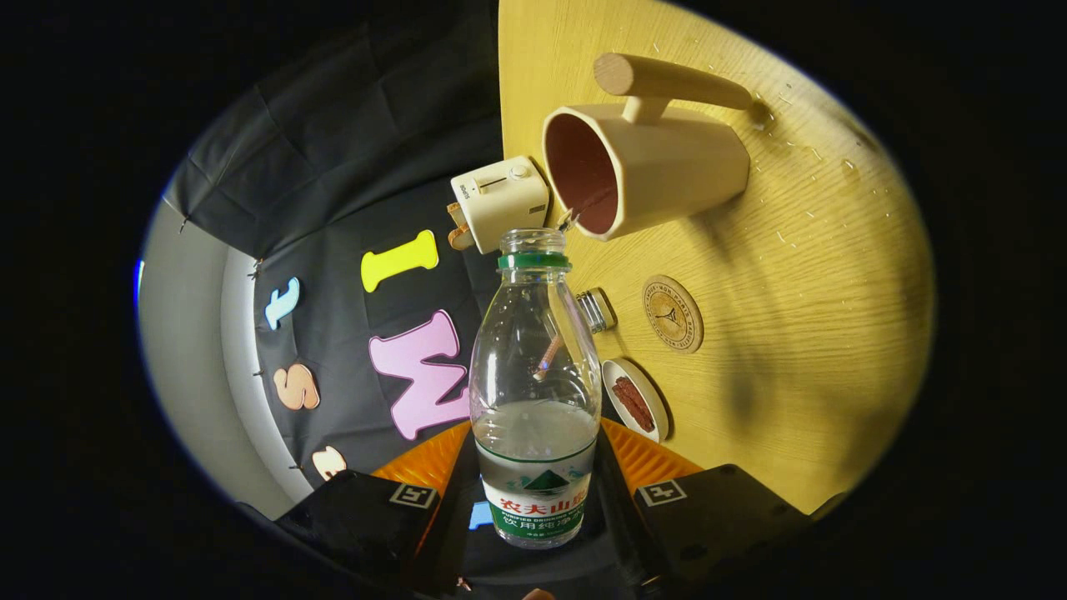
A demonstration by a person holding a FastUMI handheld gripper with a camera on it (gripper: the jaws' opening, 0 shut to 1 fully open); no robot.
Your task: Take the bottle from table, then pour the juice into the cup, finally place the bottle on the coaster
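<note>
My gripper (535,467) is shut on a clear plastic bottle (533,367) with a green neck ring and no cap, and both fingers press on its labelled lower part. The bottle is about a third full of clear liquid. The whole view is rolled, so the bottle lies tipped relative to the wooden table (817,275). Its open mouth sits right beside the rim of a cream cup (658,167) with a dark red inside and a wooden handle. A round wooden coaster (673,314) lies on the table just beyond the fingers, between the cup and me.
A small white dish (635,400) with brown-red strips lies close to the bottle's side. A small metal lid or jar (596,310) sits next to the coaster. A cream toaster (498,202) stands at the table's edge near the cup.
</note>
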